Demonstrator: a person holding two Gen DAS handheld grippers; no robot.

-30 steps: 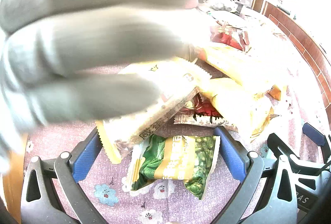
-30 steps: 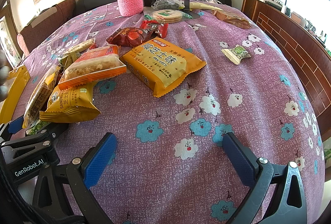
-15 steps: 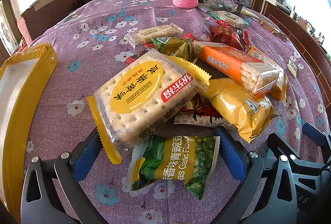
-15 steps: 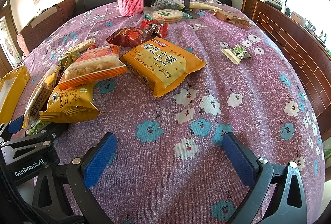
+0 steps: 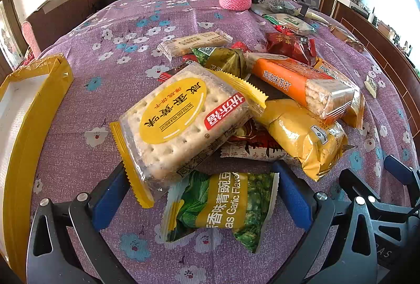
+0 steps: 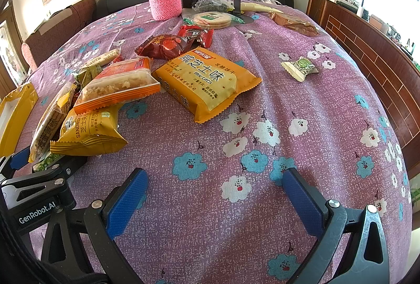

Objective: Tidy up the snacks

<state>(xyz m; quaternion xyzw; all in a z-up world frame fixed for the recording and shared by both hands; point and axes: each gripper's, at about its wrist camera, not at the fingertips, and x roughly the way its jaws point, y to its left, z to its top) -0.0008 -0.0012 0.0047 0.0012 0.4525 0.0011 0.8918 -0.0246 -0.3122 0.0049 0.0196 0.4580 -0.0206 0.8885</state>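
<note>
The left gripper (image 5: 199, 194), its blue-padded jaws spread wide and holding nothing, is hovering low over a heap of snack packets on the purple flowered tablecloth (image 5: 126, 32). Lying directly between the jaws is the green crinkly foil bag of garlic peas (image 5: 220, 205), its long axis running across the opening, so it looks like the likeliest first pick. Overlapping its top edge is the clear, yellow-edged pack of salted egg yolk biscuits (image 5: 183, 121), slanting up and away to the right. The yellow-rimmed white tray (image 5: 31, 113) is sitting just left of the heap — the probable destination. The right gripper (image 6: 212, 194), jaws equally wide apart and empty, is facing bare cloth, well off from the pile. Only its view is showing the flat orange packet of cheese biscuits (image 6: 207, 79) and the small green-wrapped sweet (image 6: 300, 67) lying apart on the right.
</note>
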